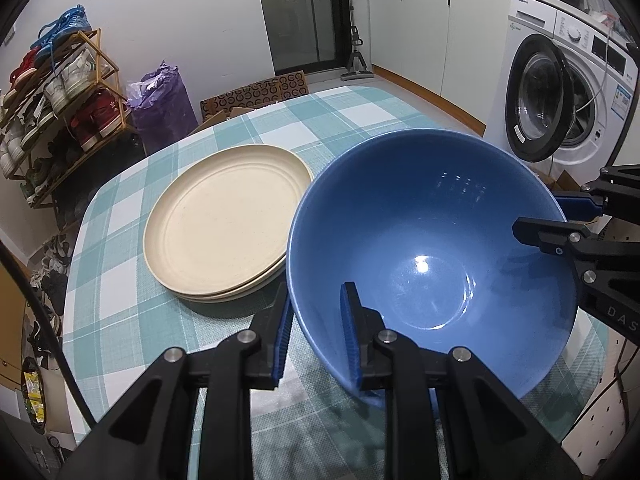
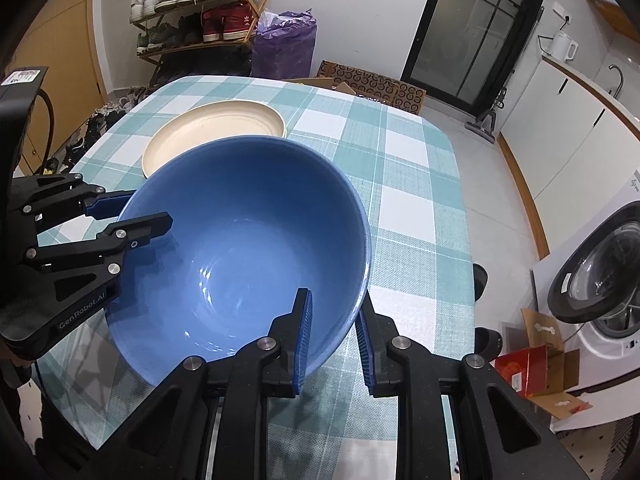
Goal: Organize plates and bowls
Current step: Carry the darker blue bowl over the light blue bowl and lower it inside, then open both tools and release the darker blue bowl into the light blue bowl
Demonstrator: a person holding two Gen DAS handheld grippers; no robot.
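one blue bowl (image 1: 432, 248) sits tilted above the checked tablecloth (image 1: 248, 128), carried between two grippers. the left gripper (image 1: 316, 336) is clamped on the bowl's rim at about 7 o'clock in its own view, one pad inside the wall and one outside. the right gripper (image 2: 334, 336) is clamped on the rim at about 5 o'clock in its view, again one pad inside and one outside. two cream plates (image 1: 224, 220), stacked one on the other, lie on the cloth just beside the bowl at its 10 o'clock in the left view. one washing machine (image 1: 568, 92) stands at 2 o'clock, one shoe rack (image 1: 52, 96) at 10 o'clock.
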